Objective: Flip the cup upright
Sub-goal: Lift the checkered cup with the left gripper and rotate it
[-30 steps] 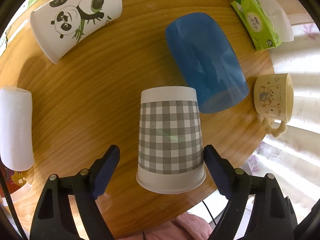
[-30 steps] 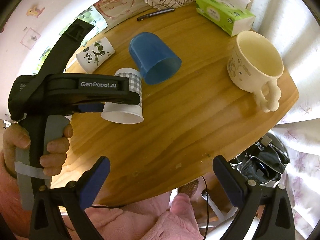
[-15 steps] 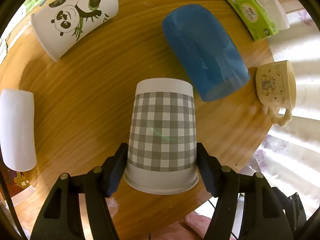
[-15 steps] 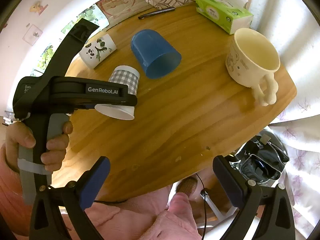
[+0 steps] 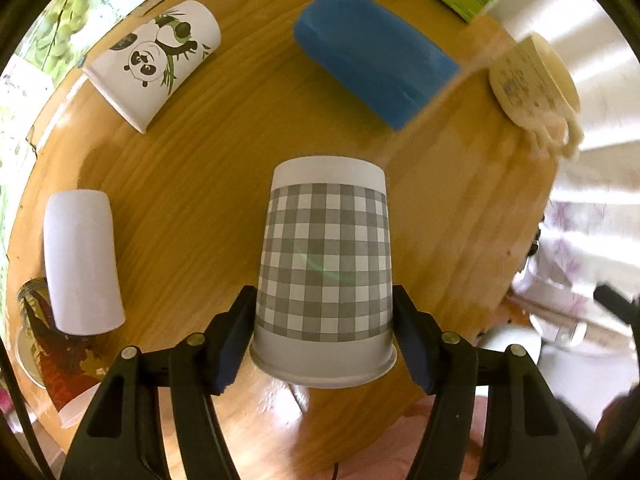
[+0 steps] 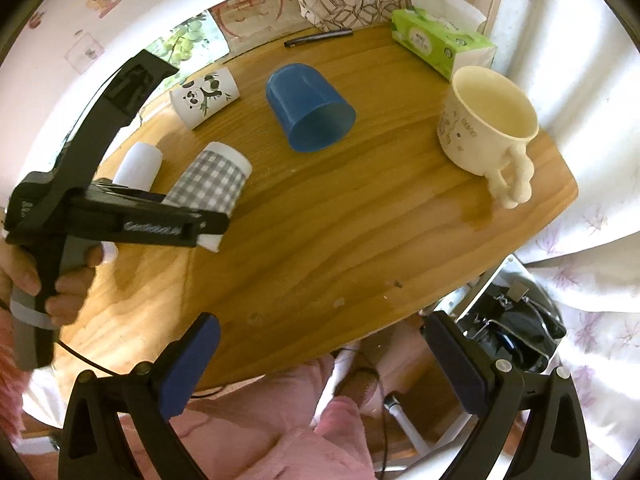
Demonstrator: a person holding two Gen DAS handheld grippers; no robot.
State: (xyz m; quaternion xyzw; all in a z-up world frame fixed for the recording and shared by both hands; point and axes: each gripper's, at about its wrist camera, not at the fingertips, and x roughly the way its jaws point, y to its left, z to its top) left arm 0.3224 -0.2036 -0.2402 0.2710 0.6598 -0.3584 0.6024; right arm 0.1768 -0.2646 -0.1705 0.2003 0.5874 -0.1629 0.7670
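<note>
My left gripper (image 5: 324,340) is shut on a grey-and-white checked paper cup (image 5: 326,276), gripping it near its rim. The cup's base points away from the camera. In the right wrist view the checked cup (image 6: 208,184) is tilted and lifted off the round wooden table (image 6: 340,240), with the left gripper's black body (image 6: 120,220) in front of its rim. My right gripper (image 6: 320,356) is open and empty, held off the table's near edge.
A blue cup (image 6: 310,108), a panda cup (image 6: 204,96) and a white cup (image 6: 138,168) lie on their sides. A cream mug (image 6: 488,128) stands upright at the right. A green tissue pack (image 6: 440,44) and a pen (image 6: 318,37) lie at the back. A patterned cup (image 5: 52,352) lies at the left edge.
The left gripper closed around the checked cup, then lifted and tilted it off the table. The right gripper has stayed open and nearly still.
</note>
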